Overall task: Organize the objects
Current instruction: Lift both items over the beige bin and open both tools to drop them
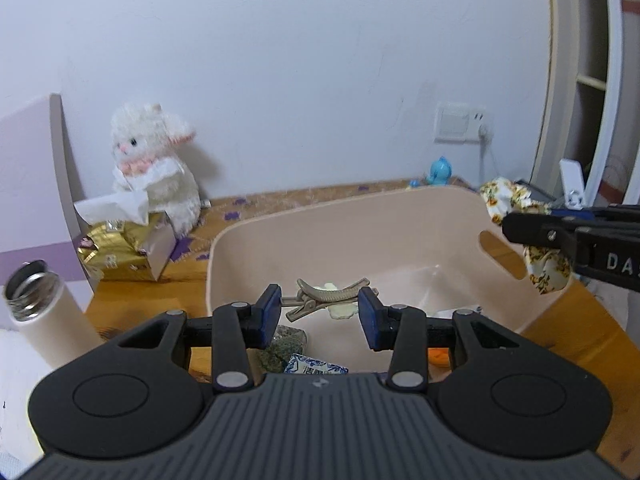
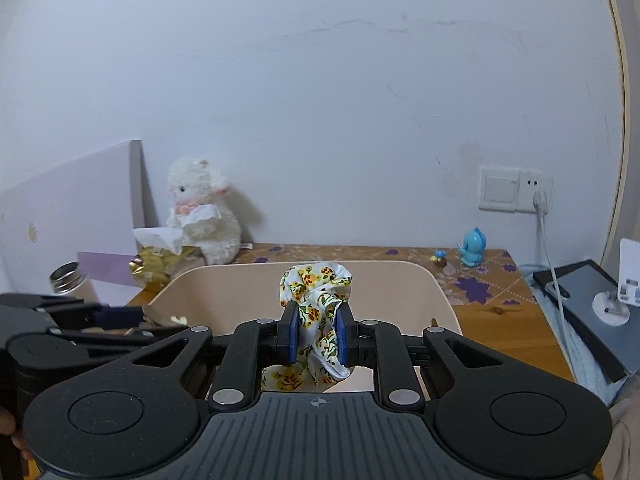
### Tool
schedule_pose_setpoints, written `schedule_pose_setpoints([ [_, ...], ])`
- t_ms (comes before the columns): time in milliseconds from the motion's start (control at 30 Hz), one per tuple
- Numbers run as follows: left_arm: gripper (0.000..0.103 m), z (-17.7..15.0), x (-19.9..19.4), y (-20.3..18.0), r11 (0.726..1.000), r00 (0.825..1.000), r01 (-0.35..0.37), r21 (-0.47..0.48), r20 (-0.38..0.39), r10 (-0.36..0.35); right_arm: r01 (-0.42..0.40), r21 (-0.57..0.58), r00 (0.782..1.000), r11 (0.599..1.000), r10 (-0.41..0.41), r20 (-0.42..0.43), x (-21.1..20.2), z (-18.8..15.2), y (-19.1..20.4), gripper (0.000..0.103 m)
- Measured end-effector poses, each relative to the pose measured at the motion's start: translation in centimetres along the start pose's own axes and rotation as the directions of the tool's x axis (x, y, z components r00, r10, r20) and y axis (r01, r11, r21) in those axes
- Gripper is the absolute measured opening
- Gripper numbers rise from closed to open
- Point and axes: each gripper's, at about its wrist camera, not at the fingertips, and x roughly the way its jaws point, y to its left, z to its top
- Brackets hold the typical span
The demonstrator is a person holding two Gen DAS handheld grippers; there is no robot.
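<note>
The right gripper (image 2: 316,334) clenched a floral scrunchie (image 2: 316,300) above the beige bin (image 2: 240,292); at nine o'clock, the left gripper (image 1: 319,316) hung released over a hair clip (image 1: 328,300).

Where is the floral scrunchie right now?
The floral scrunchie is clamped in the right gripper, above the beige bin at its right rim.

Both grippers are showing the same build: the left gripper (image 1: 320,314) and right gripper (image 2: 316,334) are wearing black linkage arms with silver rivets, blue pads (image 2: 293,334) on the fingers, and a ribbed grey body bearing a small crosshair mark.
</note>
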Motion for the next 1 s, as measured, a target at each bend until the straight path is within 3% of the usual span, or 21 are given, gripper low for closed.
schedule_pose_setpoints([
  [267,0.044,-0.3,5.4,-0.8,1.0,0.991,-0.002,0.009,-0.132,0.004,0.051,0.02,0.993,0.998,-0.049,-0.105,4.8,-0.8,-1.0,0.018],
  [500,0.045,-0.4,6.9,-1.0,0.999,0.983,-0.006,0.032,-0.183,0.012,0.09,-0.003,0.973,0.996,-0.089,-0.213,7.2,-2.4,-1.1,0.019],
  [533,0.045,-0.4,7.0,-1.0,1.0,0.981,-0.005,0.031,-0.191,0.011,0.089,-0.002,0.971,0.996,-0.087,-0.222,7.3,-2.5,-1.0,0.022],
  [567,0.045,-0.4,7.1,-1.0,1.0,0.98,-0.003,0.027,-0.196,0.009,0.091,0.002,0.97,0.996,-0.088,-0.226,7.3,-2.6,-1.0,0.036],
  [600,0.047,-0.3,7.0,-0.9,1.0,0.981,-0.001,0.02,-0.194,0.005,0.092,0.01,0.97,0.996,-0.087,-0.225,7.2,-2.5,-1.1,0.041],
  [667,0.056,-0.1,6.7,-0.7,1.0,0.98,0.009,0.001,-0.199,-0.008,0.091,0.03,0.974,0.995,-0.083,-0.21,6.8,-2.4,-1.2,0.05],
  [733,0.067,0.0,6.2,-0.6,0.999,0.981,0.033,-0.015,-0.19,-0.035,0.094,0.035,0.977,0.995,-0.086,-0.195,6.3,-2.2,-1.1,0.055],
  [767,0.068,0.0,6.0,-0.6,0.999,0.982,0.034,-0.012,-0.187,-0.036,0.096,0.034,0.979,0.995,-0.088,-0.184,5.9,-2.1,-1.1,0.06],
  [833,0.081,0.1,5.5,-0.9,1.0,0.985,0.021,0.002,-0.17,-0.02,0.099,0.036,0.983,0.994,-0.092,-0.161,5.1,-1.8,-1.0,0.068],
  [1000,0.086,0.4,3.8,-0.8,1.0,0.992,0.01,-0.007,-0.127,-0.011,0.101,0.06,0.989,0.993,-0.093,-0.117,3.1,-1.1,-0.8,0.078],
])
